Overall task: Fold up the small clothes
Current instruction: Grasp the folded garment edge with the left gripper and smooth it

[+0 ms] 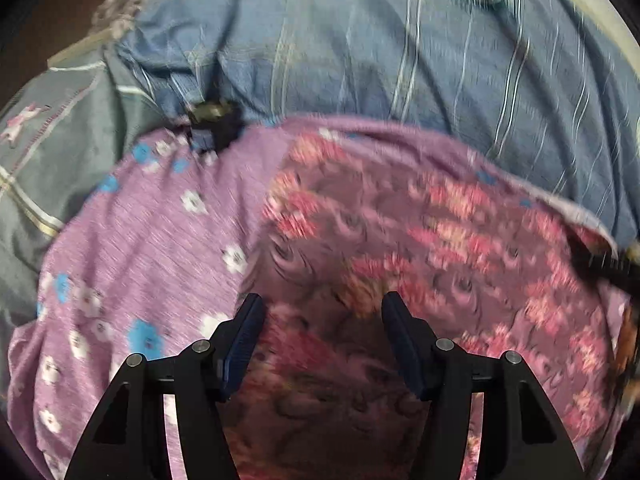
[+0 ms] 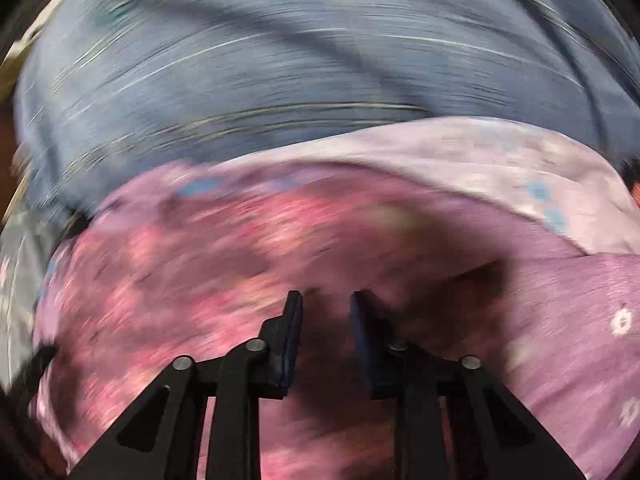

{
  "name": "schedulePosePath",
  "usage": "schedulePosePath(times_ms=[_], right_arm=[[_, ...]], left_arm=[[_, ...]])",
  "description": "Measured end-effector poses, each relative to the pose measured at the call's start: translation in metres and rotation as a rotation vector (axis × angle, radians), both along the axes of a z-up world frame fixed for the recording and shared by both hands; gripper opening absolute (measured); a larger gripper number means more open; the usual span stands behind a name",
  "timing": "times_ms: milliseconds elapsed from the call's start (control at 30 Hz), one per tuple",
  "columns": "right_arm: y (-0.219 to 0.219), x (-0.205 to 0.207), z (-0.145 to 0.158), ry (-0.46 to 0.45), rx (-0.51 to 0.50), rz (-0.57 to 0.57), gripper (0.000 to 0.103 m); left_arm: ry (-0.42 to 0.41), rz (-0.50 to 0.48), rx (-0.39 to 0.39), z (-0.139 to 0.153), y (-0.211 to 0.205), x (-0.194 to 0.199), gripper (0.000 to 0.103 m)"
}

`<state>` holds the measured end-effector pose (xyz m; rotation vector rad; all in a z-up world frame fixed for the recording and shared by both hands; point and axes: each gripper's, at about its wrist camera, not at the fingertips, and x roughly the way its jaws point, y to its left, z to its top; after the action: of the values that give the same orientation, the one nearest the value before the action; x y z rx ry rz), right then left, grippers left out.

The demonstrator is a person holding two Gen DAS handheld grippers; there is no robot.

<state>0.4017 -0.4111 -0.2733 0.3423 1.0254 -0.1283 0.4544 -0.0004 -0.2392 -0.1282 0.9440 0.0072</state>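
Beneath both of your grippers lies the purple garment (image 1: 132, 240), spread on a blue striped bedsheet (image 1: 360, 60). From the left wrist view its plain lilac side with white and blue flowers fills the 8 to 10 o'clock part, and a darker panel with pink blossoms (image 1: 420, 232) runs from the centre out to 3 o'clock.

Your left gripper (image 1: 322, 312) stands spread wide over that pink panel with nothing caught between its pads. Your right gripper (image 2: 326, 308) has its fingers drawn fairly close together but a gap shows between them. The picture is heavily smeared, so I cannot tell whether any cloth is pinched there; none looks pressed between the pads.

Judge this cloth as thin, light and limp. It will sag, wrinkle and slide over the sheet rather than hold a shape, and a shallow pinch may lift only one layer. Take it at an edge or corner, such as the pale turned-over hem (image 2: 460, 152) at 1 o'clock in the right wrist view, and the far edge at 12 o'clock in the left.

No basket, box or other container shows in either view.
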Motion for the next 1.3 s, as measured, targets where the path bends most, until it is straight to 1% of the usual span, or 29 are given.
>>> schedulePosePath(times_ms=[33, 67, 100, 133, 167, 233, 300, 367, 400, 433, 500, 533, 600, 633, 667, 700, 733, 767, 800, 833, 867, 933, 967, 1000, 1033, 1100, 1200, 1233, 1300], right_arm=[[-0.011, 0.004, 0.0, -0.016, 0.002, -0.042, 0.018], [-0.028, 0.009, 0.003, -0.051, -0.019, -0.134, 0.019], [-0.033, 0.01, 0.006, -0.068, -0.028, -0.17, 0.025], [-0.037, 0.01, 0.01, -0.087, -0.031, -0.193, 0.025], [-0.034, 0.007, 0.017, -0.107, -0.016, -0.174, 0.025], [-0.014, -0.009, 0.033, -0.157, -0.016, -0.096, 0.024], [0.004, -0.027, 0.043, -0.174, -0.016, -0.033, 0.024], [0.03, -0.054, 0.048, -0.154, -0.009, 0.05, 0.024], [0.037, -0.064, 0.048, -0.144, -0.011, 0.073, 0.024], [0.053, -0.08, 0.046, -0.119, -0.028, 0.12, 0.024], [0.077, -0.1, 0.04, -0.097, -0.052, 0.159, 0.024], [0.087, -0.115, 0.036, -0.086, -0.047, 0.176, 0.023], [0.088, -0.135, 0.028, -0.073, -0.065, 0.169, 0.019], [0.088, -0.142, 0.015, -0.054, -0.072, 0.143, 0.019], [0.081, -0.144, -0.001, -0.01, -0.056, 0.128, 0.019], [0.08, -0.147, -0.011, 0.01, -0.044, 0.127, 0.018], [0.082, -0.159, -0.006, -0.058, -0.061, 0.121, 0.018], [0.084, -0.161, -0.003, -0.026, -0.07, 0.124, 0.018], [0.084, -0.164, 0.001, 0.002, -0.06, 0.122, 0.018], [0.083, -0.169, 0.008, 0.011, -0.024, 0.119, 0.02], [0.081, -0.179, 0.019, -0.007, 0.023, 0.118, 0.024], [0.081, -0.192, 0.035, -0.042, 0.023, 0.113, 0.024], [0.082, -0.199, 0.043, -0.056, 0.016, 0.117, 0.024], [0.085, -0.204, 0.049, -0.064, 0.02, 0.121, 0.024], [0.088, -0.207, 0.052, -0.07, 0.026, 0.122, 0.024], [0.096, -0.21, 0.057, -0.085, 0.052, 0.131, 0.024], [0.117, -0.205, 0.059, -0.106, 0.087, 0.163, 0.024], [0.125, -0.202, 0.058, -0.11, 0.098, 0.174, 0.024], [0.145, -0.193, 0.055, -0.132, 0.113, 0.198, 0.024]], left_arm=[[0.003, 0.006, 0.022, -0.002, -0.001, 0.002, 0.06], [-0.004, 0.011, 0.033, -0.002, -0.001, 0.003, 0.06], [-0.003, 0.018, 0.032, -0.002, -0.001, 0.005, 0.06], [-0.003, 0.026, 0.023, -0.001, -0.001, 0.006, 0.06], [-0.011, 0.034, 0.005, 0.002, 0.003, 0.006, 0.06], [-0.03, 0.037, -0.008, 0.007, 0.001, 0.004, 0.06], [-0.045, 0.024, -0.015, 0.011, -0.003, 0.001, 0.06], [-0.055, 0.003, -0.028, 0.014, -0.009, -0.004, 0.06], [-0.057, -0.013, -0.028, 0.015, -0.013, -0.009, 0.06], [-0.06, -0.023, -0.019, 0.017, -0.016, -0.013, 0.061], [-0.064, -0.043, 0.007, 0.019, -0.021, -0.023, 0.061], [-0.059, -0.053, 0.019, 0.019, -0.023, -0.028, 0.062], [-0.026, -0.069, 0.058, 0.012, -0.027, -0.036, 0.062], [-0.017, -0.083, 0.084, 0.007, -0.029, -0.039, 0.062], [-0.026, -0.115, 0.145, -0.001, -0.034, -0.046, 0.062], [-0.039, -0.142, 0.195, -0.003, -0.039, -0.051, 0.062], [-0.051, -0.164, 0.247, -0.002, -0.045, -0.058, 0.062], [-0.059, -0.173, 0.268, 0.0, -0.047, -0.066, 0.061], [-0.078, -0.166, 0.249, 0.006, -0.043, -0.078, 0.061], [-0.09, -0.155, 0.22, 0.01, -0.038, -0.089, 0.061], [-0.096, -0.138, 0.176, 0.015, -0.03, -0.101, 0.061], [-0.101, -0.066, 0.079, 0.022, -0.01, -0.121, 0.061], [-0.103, -0.017, 0.045, 0.025, 0.002, -0.128, 0.059], [-0.108, 0.038, 0.021, 0.028, 0.015, -0.134, 0.059], [-0.109, 0.079, 0.015, 0.03, 0.024, -0.139, 0.058], [-0.098, 0.142, 0.027, 0.029, 0.036, -0.144, 0.055], [-0.091, 0.157, 0.016, 0.022, 0.038, -0.146, 0.049], [-0.085, 0.154, -0.005, 0.019, 0.039, -0.145, 0.045], [-0.075, 0.115, -0.063, 0.015, 0.037, -0.138, 0.045]])
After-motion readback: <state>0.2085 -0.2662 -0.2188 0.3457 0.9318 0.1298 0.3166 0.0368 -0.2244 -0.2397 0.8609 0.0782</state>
